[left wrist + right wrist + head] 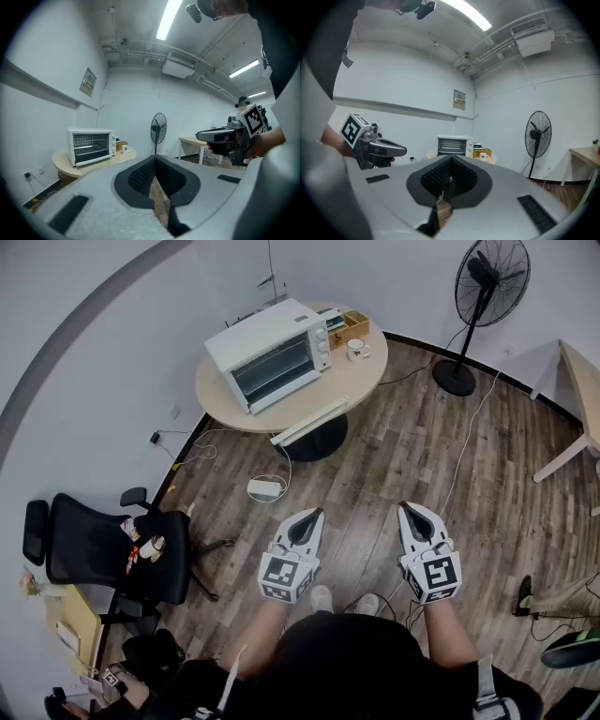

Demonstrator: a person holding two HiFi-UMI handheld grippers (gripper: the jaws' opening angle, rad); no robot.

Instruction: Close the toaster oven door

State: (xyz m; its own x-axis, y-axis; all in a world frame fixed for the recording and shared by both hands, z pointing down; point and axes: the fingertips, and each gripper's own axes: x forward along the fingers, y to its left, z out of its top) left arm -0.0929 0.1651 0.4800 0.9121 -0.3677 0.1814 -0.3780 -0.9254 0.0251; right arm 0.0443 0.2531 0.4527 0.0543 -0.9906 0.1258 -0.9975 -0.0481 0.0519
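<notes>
One toaster oven [272,352], one mug [357,349] and one wooden box [350,326] share one surface [358,381]. Right of the toaster oven stands one fan [487,296].

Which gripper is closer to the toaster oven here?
Left. In the head view the left gripper is over the floor almost directly in line with the toaster oven, well short of its table. The right gripper is level with the left but farther off to the side.
</notes>
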